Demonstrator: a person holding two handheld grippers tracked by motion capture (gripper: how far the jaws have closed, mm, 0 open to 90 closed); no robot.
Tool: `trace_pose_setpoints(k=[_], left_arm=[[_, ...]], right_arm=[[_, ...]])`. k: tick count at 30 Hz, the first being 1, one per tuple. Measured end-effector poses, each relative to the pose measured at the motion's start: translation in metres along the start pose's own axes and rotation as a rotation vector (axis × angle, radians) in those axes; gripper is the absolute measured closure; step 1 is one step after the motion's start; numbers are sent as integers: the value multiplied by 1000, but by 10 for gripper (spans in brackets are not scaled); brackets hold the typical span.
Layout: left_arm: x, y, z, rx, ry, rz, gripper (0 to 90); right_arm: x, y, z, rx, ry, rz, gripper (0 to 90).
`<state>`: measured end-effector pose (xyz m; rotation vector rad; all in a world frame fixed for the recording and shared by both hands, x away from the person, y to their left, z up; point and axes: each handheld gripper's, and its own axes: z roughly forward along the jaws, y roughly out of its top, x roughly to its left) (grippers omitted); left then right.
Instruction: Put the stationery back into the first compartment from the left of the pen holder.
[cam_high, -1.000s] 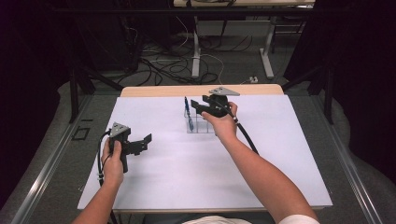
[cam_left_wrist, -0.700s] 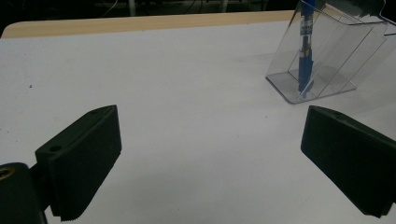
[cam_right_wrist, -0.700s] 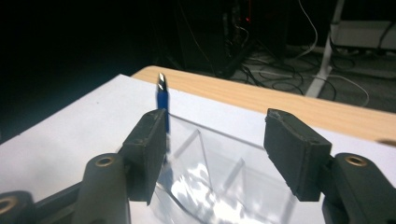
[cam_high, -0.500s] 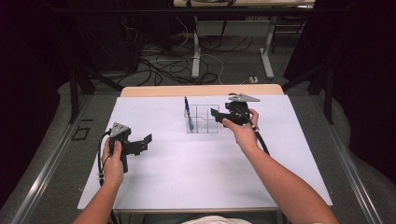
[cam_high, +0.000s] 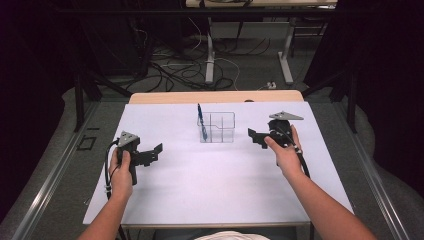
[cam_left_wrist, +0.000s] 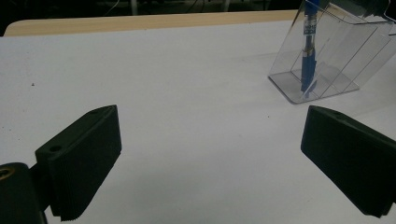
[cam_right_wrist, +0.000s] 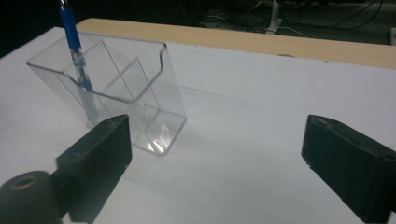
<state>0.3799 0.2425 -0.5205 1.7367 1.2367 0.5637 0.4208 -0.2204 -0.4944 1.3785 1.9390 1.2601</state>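
Observation:
A clear plastic holder (cam_high: 222, 131) with several compartments stands at the far middle of the white table. A blue pen (cam_high: 201, 121) leans upright in its left compartment. My right gripper (cam_high: 254, 137) hovers to the right of the holder, pointing left at it. Its jaws have just been opening and now stand open, with nothing between them. My left gripper (cam_high: 156, 151) is held at the left of the table, open and empty, pointing right. The left gripper view has the holder (cam_left_wrist: 336, 51) and pen (cam_left_wrist: 308, 58) at its upper right. The right gripper view has the holder (cam_right_wrist: 140, 88) and pen (cam_right_wrist: 74, 46) at its upper left.
A white sheet (cam_high: 210, 185) covers the table, and a strip of bare wood (cam_high: 215, 96) runs along its far edge. Beyond that edge are cables and table legs on a dark floor. A cable trails from each gripper along the forearm.
My right gripper has drawn back to the right, away from the holder, and its jaws have spread. The pen stays standing in the holder. My left gripper has not moved.

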Motion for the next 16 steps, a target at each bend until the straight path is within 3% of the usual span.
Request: trace_pose_setpoints(k=[3,10,16], left_arm=[[0,0,0,-1,2,-1,48],[0,0,0,-3,2,3,48],[0,1,0,0,-5,13,31]], right_arm=[[-6,-10,-8,7,-17,-9,0],[-15,-32,-18,40,-54,4,0],[-18,-39,-21,48,-72,-7,0]])
